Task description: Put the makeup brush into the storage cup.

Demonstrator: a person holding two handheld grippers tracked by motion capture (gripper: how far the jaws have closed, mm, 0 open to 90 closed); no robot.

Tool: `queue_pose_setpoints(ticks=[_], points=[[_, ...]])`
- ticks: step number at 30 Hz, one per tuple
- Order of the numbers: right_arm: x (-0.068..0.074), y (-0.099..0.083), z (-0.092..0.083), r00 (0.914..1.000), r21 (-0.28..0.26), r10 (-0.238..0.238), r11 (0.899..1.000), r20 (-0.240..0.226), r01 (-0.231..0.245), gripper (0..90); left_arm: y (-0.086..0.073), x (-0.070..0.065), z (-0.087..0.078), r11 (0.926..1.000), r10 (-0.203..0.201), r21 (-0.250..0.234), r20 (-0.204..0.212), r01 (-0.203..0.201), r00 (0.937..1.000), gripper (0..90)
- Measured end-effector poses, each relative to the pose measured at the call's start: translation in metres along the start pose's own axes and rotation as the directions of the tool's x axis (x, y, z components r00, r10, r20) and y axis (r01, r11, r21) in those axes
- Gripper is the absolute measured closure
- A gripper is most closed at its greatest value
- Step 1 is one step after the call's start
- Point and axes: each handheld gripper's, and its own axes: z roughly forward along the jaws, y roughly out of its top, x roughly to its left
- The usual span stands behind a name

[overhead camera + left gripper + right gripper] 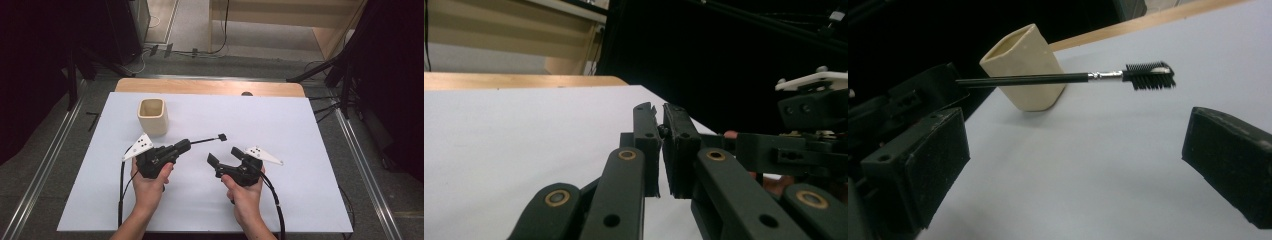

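From above, your left gripper (181, 146) clamps the near end of a slim black-handled brush with a small comb head (207, 140); it sticks out rightward above the white table sheet (300, 150), right of the cream square ceramic cup (152, 116). Your right gripper (223, 154) stands wide, empty, just beside the brush head.

In the left gripper view, the pads (646, 145) pinch nearly together.

In the right gripper view, the brush (1058, 77) hangs level beyond the spread pads (933, 165), crossing the cup (1025, 75).
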Motion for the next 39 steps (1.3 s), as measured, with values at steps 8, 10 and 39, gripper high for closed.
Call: queue_pose_setpoints(ticks=[8,10,39], points=[[-0.006,-0.003,0.002,0.9915,-0.007,0.121,0.993,-0.048,-0.122,0.0,-0.013,-0.012,0.009,0.9994,0.024,-0.027,0.036,-0.023,0.9991,86.6],[-0.007,-0.002,0.001,0.9864,-0.009,0.151,0.988,-0.064,-0.152,0.0,-0.015,-0.013,0.011,0.9992,0.028,-0.031,0.045,-0.027,0.9986,86.6],[-0.038,0.008,-0.014,0.9572,-0.124,0.129,0.978,-0.259,-0.165,87.0,-0.014,-0.020,0.015,0.9889,0.090,0.111,0.081,-0.099,0.9926,41.2]])
